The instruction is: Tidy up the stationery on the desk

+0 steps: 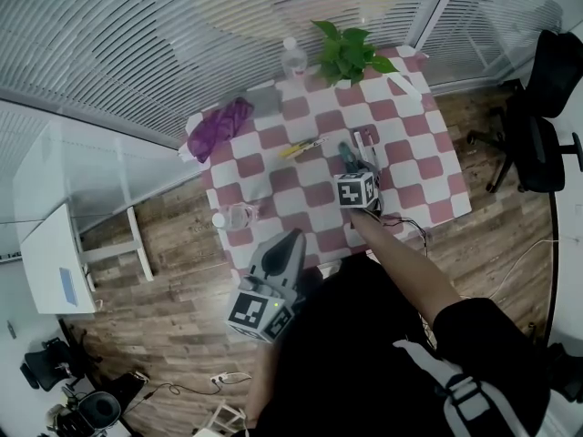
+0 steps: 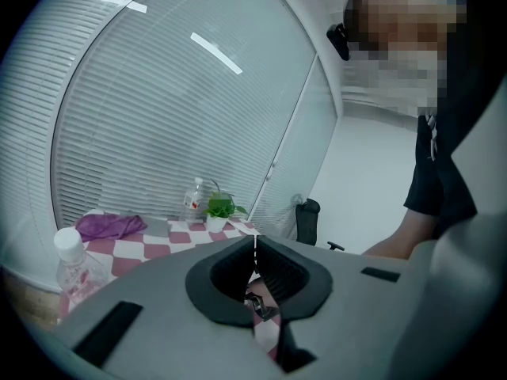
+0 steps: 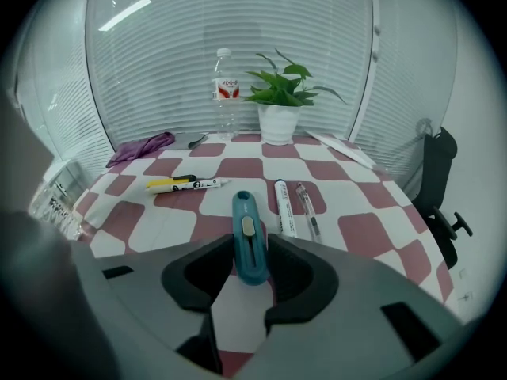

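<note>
While my right gripper (image 3: 245, 253) pinched the teal utility knife (image 3: 249, 236) at lower centre, just left of the white marker (image 3: 283, 208) and clear pen (image 3: 308, 210), my left gripper (image 2: 255, 253) stood pressed together, empty. Two loose pens (image 3: 184, 184) lay ungathered at centre left, so I judged the tidying partly done.

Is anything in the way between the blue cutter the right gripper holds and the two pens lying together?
Nothing visible. The blue cutter sits in the right gripper, and only bare checked cloth separates it from the two pens.
</note>
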